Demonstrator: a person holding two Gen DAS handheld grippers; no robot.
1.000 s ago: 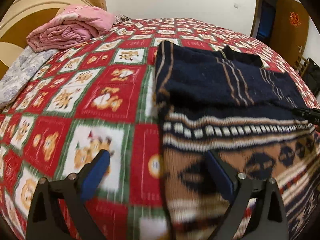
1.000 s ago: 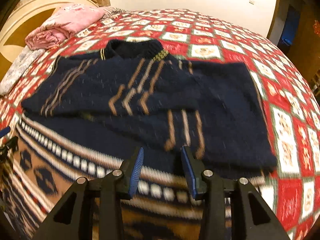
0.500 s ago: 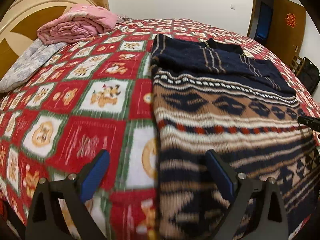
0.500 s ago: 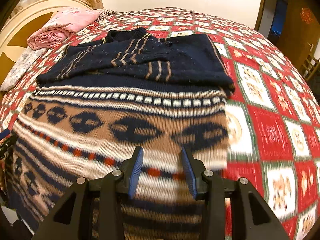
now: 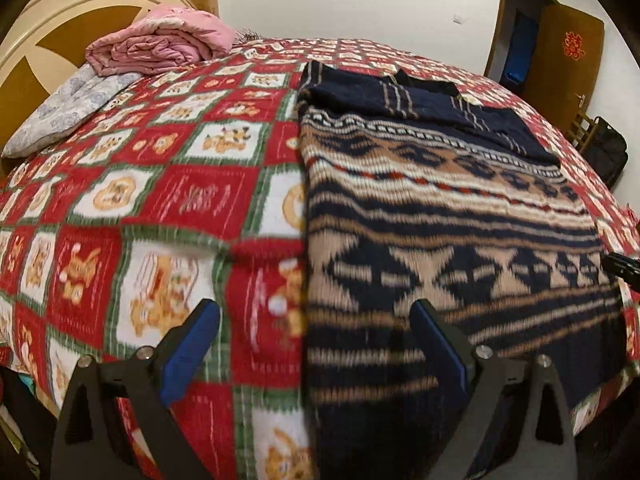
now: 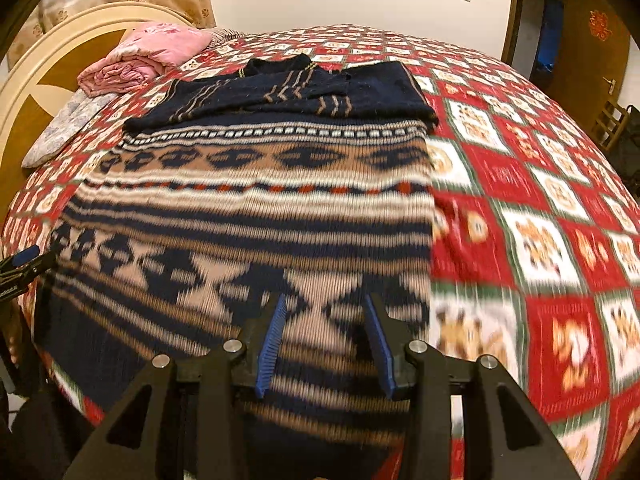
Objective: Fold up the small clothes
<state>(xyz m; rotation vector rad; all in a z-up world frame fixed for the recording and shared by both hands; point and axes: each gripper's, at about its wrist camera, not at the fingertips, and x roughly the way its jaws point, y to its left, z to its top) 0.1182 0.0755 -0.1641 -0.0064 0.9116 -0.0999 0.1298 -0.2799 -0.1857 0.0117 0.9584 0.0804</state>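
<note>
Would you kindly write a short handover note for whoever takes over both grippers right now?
Left gripper: open, empty, straddling the sweater's left edge.
Right gripper: open, empty, above the sweater's near part.
Sweater: flat on the bedspread, collar far.
Done: both sleeves lie folded across the chest.
Left: grasp the near hem, fold it toward the collar.

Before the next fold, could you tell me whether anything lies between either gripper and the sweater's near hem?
Nothing visible does. The left gripper and right gripper both hang open over the near part of the sweater, which lies flat on the bedspread with its sleeves folded across the chest. The pink quilt sits far off by the headboard.
</note>
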